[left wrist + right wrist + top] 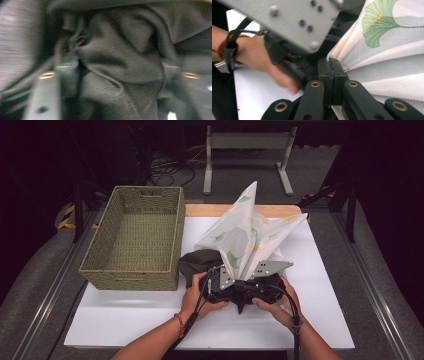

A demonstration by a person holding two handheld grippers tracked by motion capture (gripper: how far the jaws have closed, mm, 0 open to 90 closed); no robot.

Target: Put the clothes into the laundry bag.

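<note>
Two claws work low on the white bench (125, 320): left claw (117, 72) half-open around dark ribbed cloth (120, 75), right claw (331, 75) clamped on leaf-print white fabric (387, 50) rising behind; wicker basket (135, 240) far left.

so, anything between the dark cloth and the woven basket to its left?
Nothing visible. The dark ribbed cloth lies right beside the green woven basket, and only the basket's near wall is between them. The white leaf-print fabric, pinched in the right hand-held gripper, stands on the far side.
</note>
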